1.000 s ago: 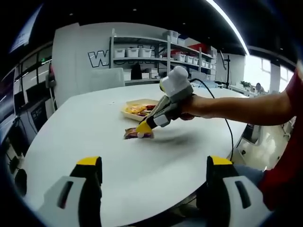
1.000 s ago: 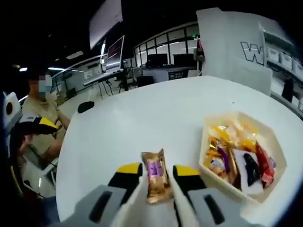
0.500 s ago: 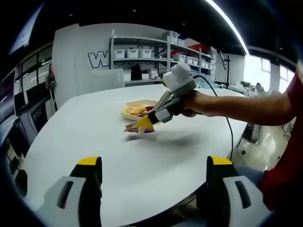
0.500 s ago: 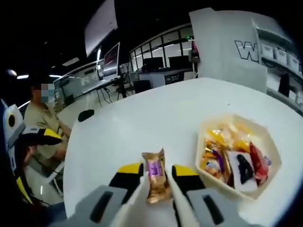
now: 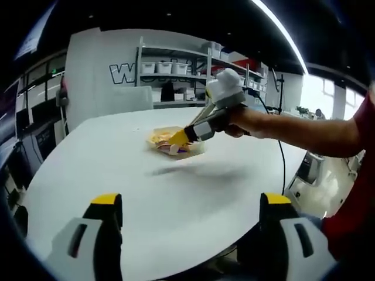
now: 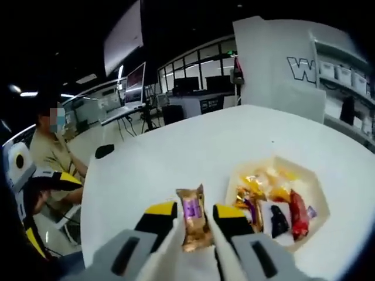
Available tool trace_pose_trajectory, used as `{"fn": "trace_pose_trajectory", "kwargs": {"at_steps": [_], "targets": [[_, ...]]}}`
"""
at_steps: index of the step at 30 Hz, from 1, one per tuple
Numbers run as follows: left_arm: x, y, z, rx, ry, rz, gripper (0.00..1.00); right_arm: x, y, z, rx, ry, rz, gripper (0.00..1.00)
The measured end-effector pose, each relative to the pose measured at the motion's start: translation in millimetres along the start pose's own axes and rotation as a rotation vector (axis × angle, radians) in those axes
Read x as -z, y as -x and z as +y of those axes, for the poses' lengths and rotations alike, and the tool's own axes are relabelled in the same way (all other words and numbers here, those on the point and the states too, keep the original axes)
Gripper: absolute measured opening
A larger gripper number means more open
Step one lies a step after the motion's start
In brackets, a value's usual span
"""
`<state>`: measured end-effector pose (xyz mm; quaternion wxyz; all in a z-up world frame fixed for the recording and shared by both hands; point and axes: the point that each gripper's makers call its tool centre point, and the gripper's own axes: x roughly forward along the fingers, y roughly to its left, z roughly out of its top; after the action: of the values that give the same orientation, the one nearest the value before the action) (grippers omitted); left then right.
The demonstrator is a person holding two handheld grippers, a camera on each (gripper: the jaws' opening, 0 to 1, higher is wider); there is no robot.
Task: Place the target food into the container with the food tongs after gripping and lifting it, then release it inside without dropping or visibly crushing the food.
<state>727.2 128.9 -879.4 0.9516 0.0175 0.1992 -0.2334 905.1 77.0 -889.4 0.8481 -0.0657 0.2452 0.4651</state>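
Since a second ago, right gripper (image 6: 194, 215), clenching the snack packet (image 6: 194, 225), rose toward the container (image 6: 313, 181) at centre right; release remained; left gripper (image 5: 190, 205) gaped.

An open-plan office or lab: monitors (image 6: 136, 79) on desks, metal shelving (image 5: 176, 73) stacked with storage bins, a large white table (image 5: 117, 170).

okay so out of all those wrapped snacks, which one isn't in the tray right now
The brown snack packet with the purple label, clamped upright between the right tool tips above the table. The other packets lie in the white tray.
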Motion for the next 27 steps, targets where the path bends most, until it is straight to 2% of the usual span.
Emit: {"fn": "trace_pose_trajectory", "kwargs": {"at_steps": [8,14,18,27], "targets": [[2.6,-2.8,-1.8,0.003,-0.002,0.014,0.99,-5.6,7.5,-14.3,0.021,-0.006,-0.008,0.18],[6.7,-4.2,-1.5,0.005,0.001,0.035,0.99,-16.8,12.5,-31.4,0.043,-0.024,-0.032,0.18],[6.0,-4.2,1.9,-0.005,0.004,0.032,0.99,-26.0,15.7,-36.9,0.037,-0.074,-0.058,0.18],[2.9,-4.2,5.3,-0.013,-0.006,0.024,0.99,-36.8,18.1,-51.9,0.059,-0.074,-0.075,0.18]]}}
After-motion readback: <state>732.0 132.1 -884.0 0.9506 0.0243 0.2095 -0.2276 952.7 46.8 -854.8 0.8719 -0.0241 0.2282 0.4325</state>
